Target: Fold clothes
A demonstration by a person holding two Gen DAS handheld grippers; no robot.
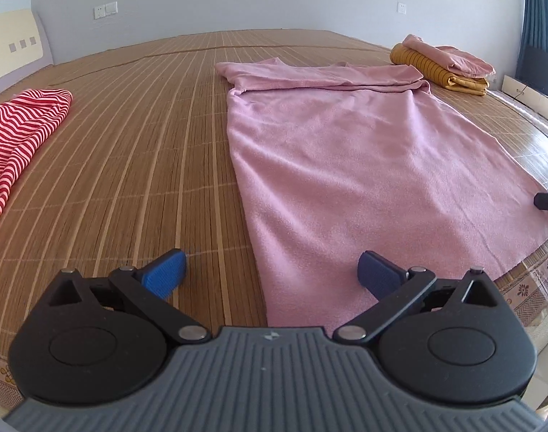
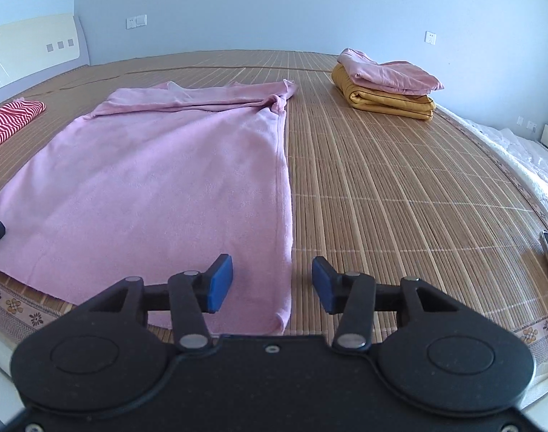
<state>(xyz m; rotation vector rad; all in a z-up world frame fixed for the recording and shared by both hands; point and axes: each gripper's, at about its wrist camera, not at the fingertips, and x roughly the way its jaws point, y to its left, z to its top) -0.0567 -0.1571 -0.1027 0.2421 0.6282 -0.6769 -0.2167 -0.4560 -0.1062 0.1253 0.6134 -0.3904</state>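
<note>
Now both tools (left (image 1: 272, 273), right (image 2: 272, 284)) gape over pink garment (image 2: 158, 180).

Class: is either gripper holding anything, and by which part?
Nothing is held. The left gripper and right gripper are open, astride the pink garment's near corners.

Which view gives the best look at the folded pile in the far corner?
The right wrist view. There the folded pile sits nearer the middle, so the pink garment lying on the mustard striped one reads clearly. In the left wrist view the same pile is smaller, squeezed near the right edge beside the curtain.
</note>
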